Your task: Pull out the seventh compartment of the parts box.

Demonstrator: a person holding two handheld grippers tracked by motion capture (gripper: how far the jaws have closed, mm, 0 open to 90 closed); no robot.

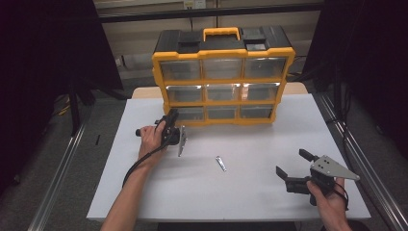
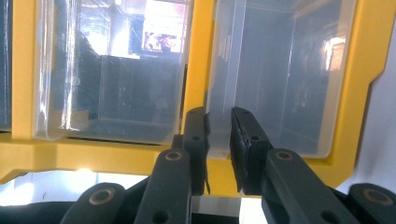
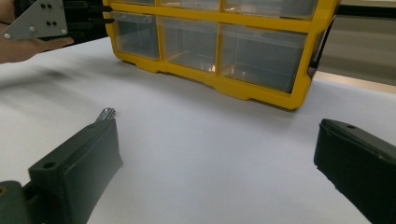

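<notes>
The left gripper (image 1: 172, 117) pinches the bottom-left clear plastic drawer's (image 2: 261, 79) front, likely to pull it from the yellow organiser (image 1: 223, 77), while the right gripper (image 1: 290, 167), at four o'clock from the small metal clip (image 1: 221, 163), waits wide open.

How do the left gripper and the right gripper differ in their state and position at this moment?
The left gripper has its jaws nearly together, pinching the front edge of a clear drawer in the organizer; the right gripper has jaws wide apart and empty. The left is at the organizer's bottom row; the right stays far from it, over the white table. Both have black jaws.
</notes>
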